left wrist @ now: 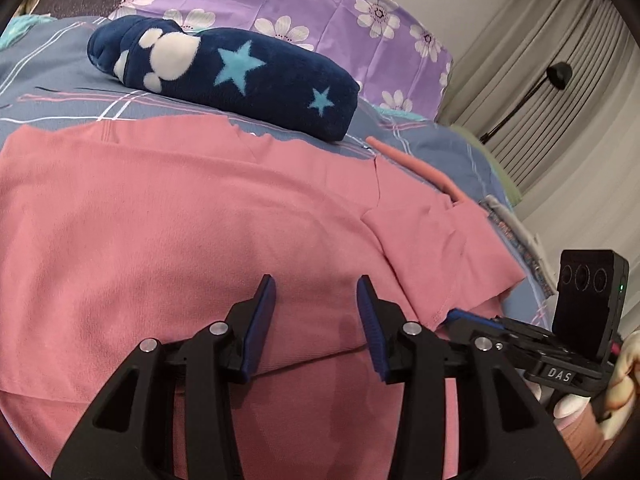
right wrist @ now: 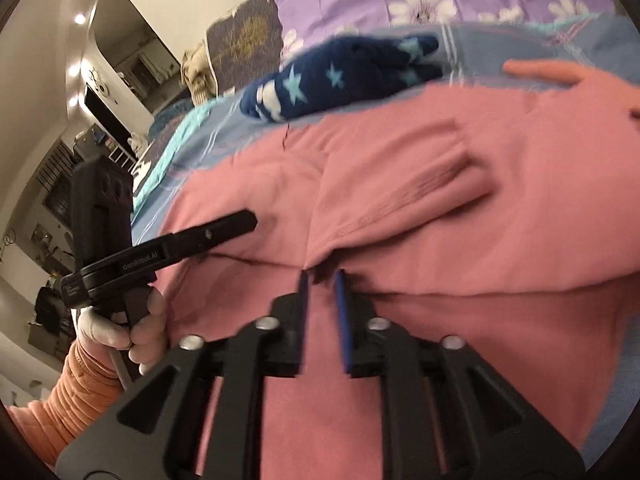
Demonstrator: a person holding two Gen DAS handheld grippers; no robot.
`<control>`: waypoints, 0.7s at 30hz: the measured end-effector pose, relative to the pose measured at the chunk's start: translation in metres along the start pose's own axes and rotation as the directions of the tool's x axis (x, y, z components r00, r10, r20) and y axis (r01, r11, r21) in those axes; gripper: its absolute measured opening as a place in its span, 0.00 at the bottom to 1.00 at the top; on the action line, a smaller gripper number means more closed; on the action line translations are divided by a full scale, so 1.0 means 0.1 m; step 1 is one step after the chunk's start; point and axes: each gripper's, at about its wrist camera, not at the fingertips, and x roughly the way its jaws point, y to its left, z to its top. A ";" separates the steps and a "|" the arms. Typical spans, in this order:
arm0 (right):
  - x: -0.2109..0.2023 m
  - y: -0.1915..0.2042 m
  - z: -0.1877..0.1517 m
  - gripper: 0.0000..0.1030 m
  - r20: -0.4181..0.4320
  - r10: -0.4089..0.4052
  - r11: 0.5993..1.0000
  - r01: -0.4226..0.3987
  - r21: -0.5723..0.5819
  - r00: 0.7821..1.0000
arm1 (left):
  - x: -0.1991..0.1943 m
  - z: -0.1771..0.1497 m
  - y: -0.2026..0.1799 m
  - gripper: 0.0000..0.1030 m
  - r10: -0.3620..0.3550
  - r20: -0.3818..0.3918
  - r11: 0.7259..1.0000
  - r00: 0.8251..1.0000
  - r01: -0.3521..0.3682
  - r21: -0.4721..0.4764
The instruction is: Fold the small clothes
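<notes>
Left tool [left wrist: 316, 292] hovers with pads apart and empty over the pink garment [left wrist: 180, 220] spread on the bed [left wrist: 48, 68]; right tool [right wrist: 320, 280] is narrowly parted, nosing at a folded edge. Looks light, limp knit that will sag, so pinch hems or corners.

Black left claw [left wrist: 316, 292] with blue pads, silver screws; orange ribbed sleeve [right wrist: 80, 376].

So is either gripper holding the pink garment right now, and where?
No. Left gripper and right gripper both hover open over the pink garment.
</notes>
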 end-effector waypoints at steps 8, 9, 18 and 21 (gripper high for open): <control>0.04 -0.46 0.39 0.40 0.024 0.022 0.945 -0.028 0.325 0.999 | 0.03 0.01 -0.02 0.43 0.009 0.001 1.000 1.000 -0.009 0.001; 0.08 -0.46 0.45 0.21 0.029 0.009 0.940 -0.018 0.341 1.000 | 0.01 0.01 0.00 0.43 0.005 0.002 1.000 1.000 -0.005 -0.002; -0.10 0.51 0.45 0.32 0.044 0.175 0.978 -0.168 -0.123 0.984 | -0.11 0.03 0.21 0.43 -0.088 0.037 0.990 0.995 0.091 -0.111; -0.16 0.34 0.27 0.32 0.012 0.066 0.993 -0.064 -0.098 0.998 | -0.10 0.03 0.17 0.45 -0.092 0.029 0.991 0.995 0.094 -0.095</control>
